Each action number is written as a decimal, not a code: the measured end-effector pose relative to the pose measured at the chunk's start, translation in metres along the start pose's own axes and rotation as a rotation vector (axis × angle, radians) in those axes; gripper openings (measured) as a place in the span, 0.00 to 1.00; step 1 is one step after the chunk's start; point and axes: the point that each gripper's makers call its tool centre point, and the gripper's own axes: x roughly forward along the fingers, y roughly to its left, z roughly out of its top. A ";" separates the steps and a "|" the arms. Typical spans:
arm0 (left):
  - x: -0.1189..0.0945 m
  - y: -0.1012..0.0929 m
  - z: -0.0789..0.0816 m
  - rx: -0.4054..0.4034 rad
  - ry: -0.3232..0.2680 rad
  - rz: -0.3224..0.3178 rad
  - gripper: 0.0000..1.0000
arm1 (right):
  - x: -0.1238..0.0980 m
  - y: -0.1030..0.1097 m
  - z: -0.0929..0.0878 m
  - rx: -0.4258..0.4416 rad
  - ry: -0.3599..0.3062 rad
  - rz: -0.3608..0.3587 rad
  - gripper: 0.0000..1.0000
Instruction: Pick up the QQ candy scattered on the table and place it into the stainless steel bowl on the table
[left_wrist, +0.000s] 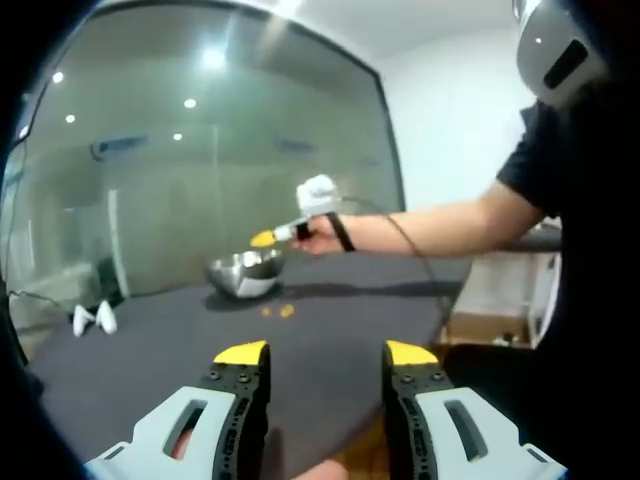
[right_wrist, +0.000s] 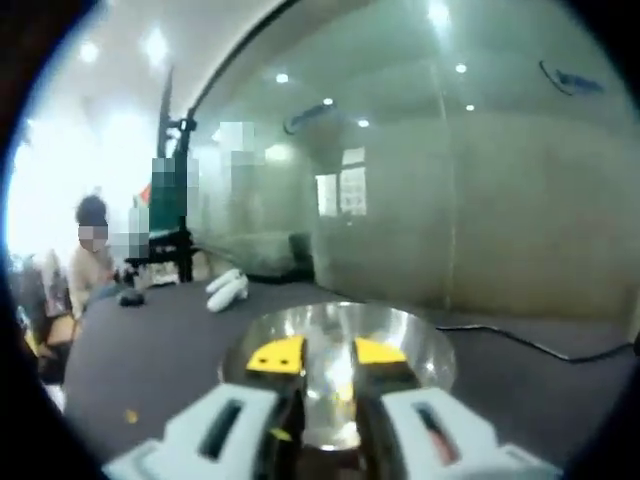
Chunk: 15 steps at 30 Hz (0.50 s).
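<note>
The stainless steel bowl (left_wrist: 245, 272) stands on the dark table (left_wrist: 150, 350) at mid distance. Two small orange QQ candies (left_wrist: 276, 311) lie just in front of it. My left gripper (left_wrist: 327, 355) hovers low over the near table, jaws wide apart with nothing between them. A person's hand holds my right gripper (left_wrist: 263, 238) just above the bowl's rim. In the right gripper view the bowl (right_wrist: 410, 335) sits directly below my right gripper (right_wrist: 329, 354), whose jaws stand a little apart with the shiny bowl bottom showing through the gap. One candy (right_wrist: 131, 415) lies on the table to the left.
Two white objects (left_wrist: 92, 318) (right_wrist: 225, 288) rest near the table's far edge by a glass wall (left_wrist: 200, 150). A black cable (right_wrist: 520, 343) trails over the table beside the bowl. A person (right_wrist: 92, 250) sits beyond the table's end. The person's arm (left_wrist: 440, 222) reaches over the table.
</note>
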 end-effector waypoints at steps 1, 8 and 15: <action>0.000 0.000 0.001 -0.001 -0.003 0.001 0.46 | 0.000 0.002 -0.002 -0.004 0.005 0.003 0.18; 0.001 0.000 0.002 0.001 -0.002 0.003 0.46 | -0.009 0.003 0.001 0.012 -0.012 0.016 0.18; 0.001 -0.002 0.003 0.006 -0.007 -0.003 0.46 | -0.036 0.014 0.011 0.042 -0.045 0.023 0.17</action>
